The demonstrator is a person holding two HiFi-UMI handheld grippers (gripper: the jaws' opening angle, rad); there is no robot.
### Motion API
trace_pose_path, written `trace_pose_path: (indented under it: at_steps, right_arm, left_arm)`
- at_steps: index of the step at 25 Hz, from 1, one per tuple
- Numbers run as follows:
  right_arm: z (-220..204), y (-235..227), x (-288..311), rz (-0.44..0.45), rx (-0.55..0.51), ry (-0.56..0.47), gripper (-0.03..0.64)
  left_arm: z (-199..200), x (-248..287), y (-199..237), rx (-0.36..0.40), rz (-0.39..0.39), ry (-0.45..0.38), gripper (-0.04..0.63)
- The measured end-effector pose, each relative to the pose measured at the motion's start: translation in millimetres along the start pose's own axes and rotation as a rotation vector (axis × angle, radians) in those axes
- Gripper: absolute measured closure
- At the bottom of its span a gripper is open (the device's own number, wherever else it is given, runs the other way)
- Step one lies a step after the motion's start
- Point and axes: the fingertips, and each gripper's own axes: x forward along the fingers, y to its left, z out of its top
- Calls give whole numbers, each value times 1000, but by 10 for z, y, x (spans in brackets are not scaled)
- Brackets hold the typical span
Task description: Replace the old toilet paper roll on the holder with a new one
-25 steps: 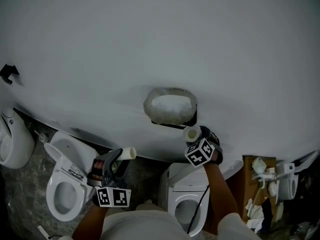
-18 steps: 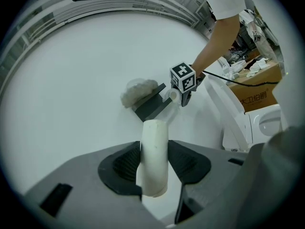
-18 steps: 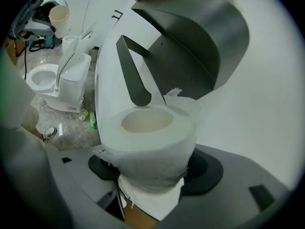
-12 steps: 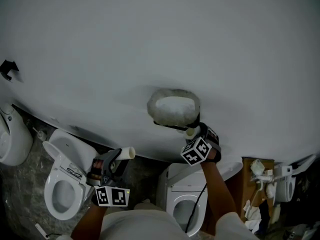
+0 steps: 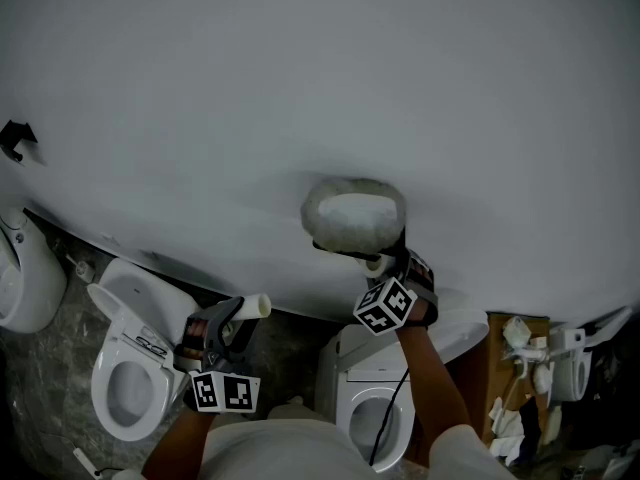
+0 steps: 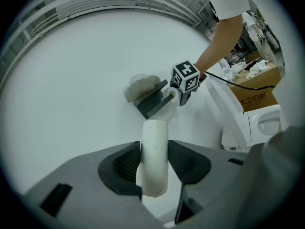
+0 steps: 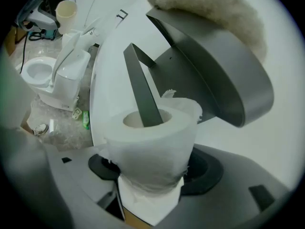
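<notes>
Cardboard, bare and pale, fills the left gripper (image 6: 155, 162): its ribbed dark pads are clamped on the spent tube (image 6: 155, 135), a smooth, stiff cylinder with no paper left on it. It is held low and well left of the holder, above a white toilet (image 5: 128, 378) with a glossy seat. The old roll is thus off, and that half of the job looks done.

Further right, the right gripper (image 7: 152, 171) is closed on the new toilet paper roll (image 7: 150, 137), which is soft, white and slightly crushed at the waist where the pads bite, with a loose torn edge at its far rim. The roll sits at the wall-mounted holder. The holder's flat grey arm (image 7: 141, 92) enters the open core from above, so the step in hand appears to be threading the roll on.

Above it stands the lifted cover (image 7: 217, 75), a curved sheet of matt grey metal topped with a cream fleecy pad (image 7: 209, 8). The plain white wall (image 5: 300, 88) lies behind.

Next, I judge, the roll must travel further along the arm, kept in line with it so the core does not catch, until it seats. Then the jaws can part and the cover can come down.
</notes>
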Motion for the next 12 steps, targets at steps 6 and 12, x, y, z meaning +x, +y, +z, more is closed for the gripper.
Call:
trace_pose_path:
  at_steps: [6, 12]
  right_arm:
    - [78, -5, -81, -91, -23, -38, 284]
    - [180, -11, -169, -172, -41, -97, 284]
  left_arm:
    - [-87, -12, 11, -7, -14, 8, 411]
    - [-101, -17, 4, -4, -32, -3, 411]
